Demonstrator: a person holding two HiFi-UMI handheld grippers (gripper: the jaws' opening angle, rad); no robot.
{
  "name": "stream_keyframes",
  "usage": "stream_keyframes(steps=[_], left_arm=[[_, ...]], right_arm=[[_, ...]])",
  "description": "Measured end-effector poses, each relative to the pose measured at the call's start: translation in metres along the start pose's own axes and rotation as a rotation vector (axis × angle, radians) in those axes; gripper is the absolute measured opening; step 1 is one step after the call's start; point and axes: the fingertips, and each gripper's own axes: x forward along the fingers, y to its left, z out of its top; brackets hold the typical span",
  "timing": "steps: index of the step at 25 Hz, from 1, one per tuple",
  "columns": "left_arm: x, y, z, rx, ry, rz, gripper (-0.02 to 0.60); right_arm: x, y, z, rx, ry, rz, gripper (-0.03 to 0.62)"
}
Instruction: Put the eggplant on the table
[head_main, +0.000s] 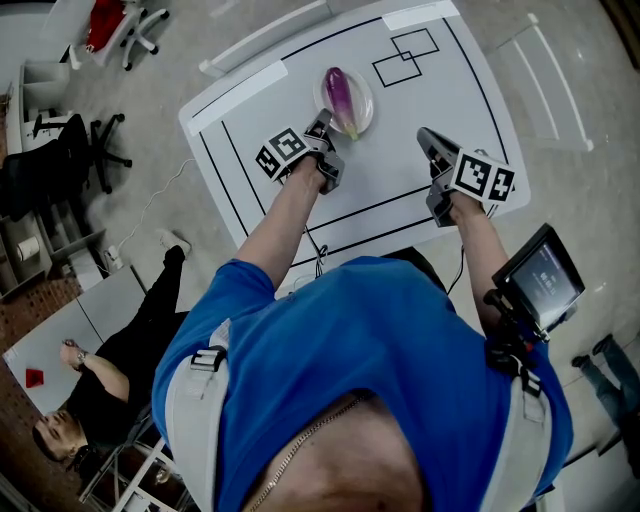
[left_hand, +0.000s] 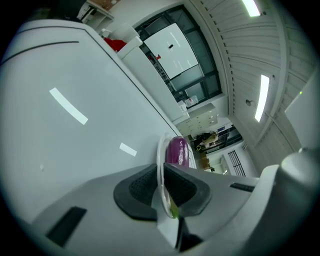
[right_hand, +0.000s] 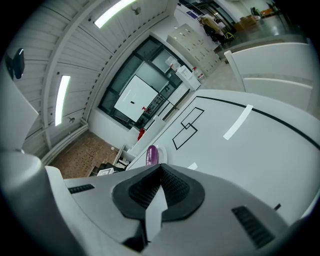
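A purple eggplant (head_main: 340, 97) lies on a shallow clear plate (head_main: 366, 112) in the far middle of the white table (head_main: 400, 190). My left gripper (head_main: 322, 130) is at the plate's near rim. In the left gripper view its jaws are shut on that thin rim (left_hand: 160, 167), and the eggplant (left_hand: 176, 151) rests just past them. My right gripper (head_main: 428, 141) hovers over bare table to the right of the plate. Its jaws (right_hand: 160, 174) are shut with nothing between them, and the eggplant (right_hand: 152, 154) shows far off beyond them.
Black lines and two overlapping outlined squares (head_main: 405, 55) mark the tabletop. A small screen (head_main: 541, 279) is mounted at my right side. A person (head_main: 100, 380) sits on the floor at lower left, near office chairs (head_main: 95, 150).
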Motion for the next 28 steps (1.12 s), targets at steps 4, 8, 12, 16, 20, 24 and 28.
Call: stream_keyframes(steps=[4,8,12,16,20,24,28], left_arm=[[0.001,0.0,0.002,0.097,0.008,0.036,0.055],[0.002,0.0,0.002,0.181,0.022,0.063,0.078],[0.0,0.002,0.001,0.303,0.037,0.116,0.098],[-0.001,0.005,0.001,0.404,0.044,0.157,0.118],[-0.002,0.002,0.003,0.447,0.037,0.159,0.118],[-0.004,0.0,0.006,0.44,0.018,0.15,0.118],[-0.009,-0.003,0.009,0.43,-0.012,0.123,0.118]], right_arm=[[-0.001,-0.001,0.001,0.0,-0.005,0.003,0.002],[-0.001,-0.001,0.001,0.0,-0.009,0.005,0.002],[0.0,-0.001,0.002,-0.001,-0.01,0.008,0.002],[0.0,-0.001,0.003,-0.003,-0.013,0.011,0.002],[0.0,-0.002,0.003,-0.004,-0.016,0.014,0.002],[0.001,0.0,0.003,-0.008,-0.016,0.019,0.002],[0.003,0.0,0.004,-0.02,-0.014,0.029,0.002]])
